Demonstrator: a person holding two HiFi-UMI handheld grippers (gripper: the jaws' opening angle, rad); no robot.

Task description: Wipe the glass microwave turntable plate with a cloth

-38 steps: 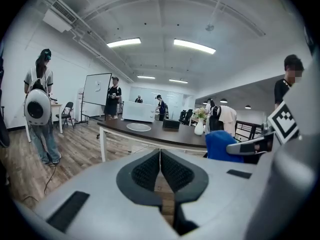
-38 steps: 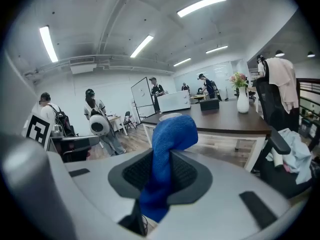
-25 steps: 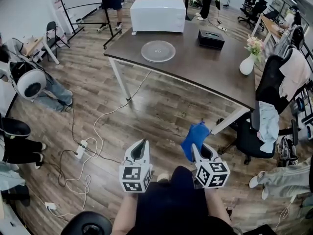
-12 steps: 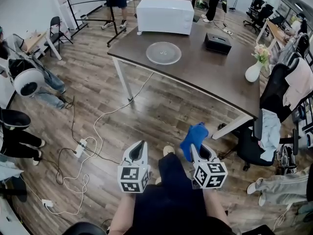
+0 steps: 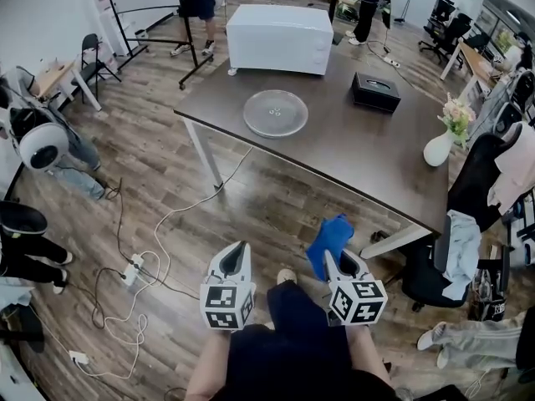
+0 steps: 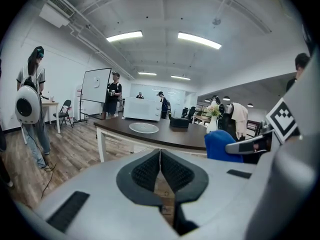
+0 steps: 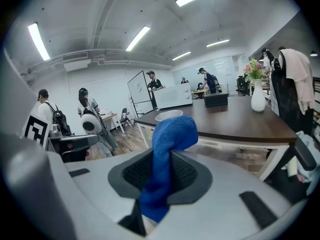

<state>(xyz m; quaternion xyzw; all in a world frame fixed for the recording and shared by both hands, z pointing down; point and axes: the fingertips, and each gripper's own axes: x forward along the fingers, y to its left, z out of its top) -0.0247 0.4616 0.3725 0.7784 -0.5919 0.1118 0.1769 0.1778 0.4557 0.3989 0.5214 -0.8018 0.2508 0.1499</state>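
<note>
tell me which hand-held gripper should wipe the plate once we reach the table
Right. The right hand-held gripper is shut on the blue cloth; the left hand-held gripper has its jaws together on nothing. Neither is clearly nearer the glass plate on the table.

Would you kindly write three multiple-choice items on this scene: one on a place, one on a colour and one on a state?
1. Where is the glass turntable plate? A) on the dark table near the white microwave B) on the floor C) on a chair
2. What colour is the cloth? A) red B) blue C) white
3. How is the left hand-held gripper? A) shut on the cloth B) wide open C) shut, empty
Answers: 1 A, it lies on the tabletop; 2 B, blue between the right hand-held gripper's jaws; 3 C, its pads meet on nothing.
</note>
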